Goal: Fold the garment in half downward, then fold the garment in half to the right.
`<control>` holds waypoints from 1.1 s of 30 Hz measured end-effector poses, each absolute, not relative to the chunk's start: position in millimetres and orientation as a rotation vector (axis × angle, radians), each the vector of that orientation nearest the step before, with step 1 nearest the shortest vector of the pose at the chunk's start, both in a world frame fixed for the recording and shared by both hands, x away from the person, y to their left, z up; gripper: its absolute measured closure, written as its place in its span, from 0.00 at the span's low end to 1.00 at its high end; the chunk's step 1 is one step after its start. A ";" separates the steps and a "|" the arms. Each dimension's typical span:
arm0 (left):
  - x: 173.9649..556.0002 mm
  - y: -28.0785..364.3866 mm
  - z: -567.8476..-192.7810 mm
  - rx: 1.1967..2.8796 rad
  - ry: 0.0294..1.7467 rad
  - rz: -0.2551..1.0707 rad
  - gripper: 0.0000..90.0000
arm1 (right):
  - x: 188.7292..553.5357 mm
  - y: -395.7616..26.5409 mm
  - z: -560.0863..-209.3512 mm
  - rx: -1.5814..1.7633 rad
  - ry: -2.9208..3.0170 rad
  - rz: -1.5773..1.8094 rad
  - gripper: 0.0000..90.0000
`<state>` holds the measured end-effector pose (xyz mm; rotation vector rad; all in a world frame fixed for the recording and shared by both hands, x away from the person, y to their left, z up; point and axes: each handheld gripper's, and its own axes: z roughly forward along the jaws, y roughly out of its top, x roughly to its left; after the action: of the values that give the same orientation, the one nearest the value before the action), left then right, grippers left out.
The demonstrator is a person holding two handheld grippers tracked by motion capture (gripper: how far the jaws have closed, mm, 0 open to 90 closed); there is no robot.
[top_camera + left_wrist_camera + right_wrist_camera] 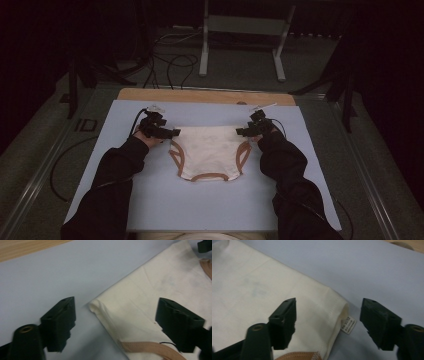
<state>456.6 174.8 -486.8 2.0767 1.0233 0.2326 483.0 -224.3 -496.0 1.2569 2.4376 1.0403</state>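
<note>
Left hand-held gripper and right hand-held gripper: jaws apart, each straddling one far corner of the cream underwear, gripping nothing. Garment lay flat, mid-worktop. Step judged: release after spreading; next move likely calls for regrasping to fold.

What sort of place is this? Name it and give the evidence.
Probably a lab or recording studio, not a home: a pale blue mat over a wooden tabletop, black cables trailing across grey carpet, and a grey metal stand against darkness.
</note>
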 end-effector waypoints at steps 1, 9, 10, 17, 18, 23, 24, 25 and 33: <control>454.4 176.1 -485.1 2.076 1.009 0.215 0.17 | 482.2 -224.8 -495.0 1.263 2.437 1.052 0.29; 436.6 182.3 -471.6 2.082 0.917 0.199 0.04 | 473.9 -225.4 -481.4 1.228 2.450 1.117 0.15; 434.0 182.4 -469.9 2.079 0.902 0.197 0.02 | 473.3 -224.8 -479.6 1.232 2.454 1.125 0.14; 414.1 180.7 -456.8 2.077 0.823 0.207 0.02 | 470.4 -214.2 -471.2 1.161 2.446 1.147 0.13; 411.7 180.5 -455.5 2.079 0.813 0.210 0.01 | 469.8 -212.0 -470.6 1.148 2.445 1.149 0.13; 402.3 179.2 -452.8 2.090 0.782 0.200 0.01 | 468.3 -203.7 -467.9 1.119 2.449 1.172 0.13; 400.4 178.9 -452.4 2.094 0.776 0.201 0.01 | 468.4 -202.5 -467.3 1.115 2.452 1.168 0.13; 398.5 178.7 -451.9 2.094 0.769 0.202 0.01 | 468.4 -201.2 -466.4 1.105 2.455 1.172 0.13; 382.1 176.8 -444.8 2.109 0.700 0.207 0.01 | 465.7 -186.6 -457.4 1.038 2.483 1.176 0.13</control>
<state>382.1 176.8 -444.8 2.1089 0.7000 0.2067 465.7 -186.6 -457.4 1.0381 2.4827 1.1758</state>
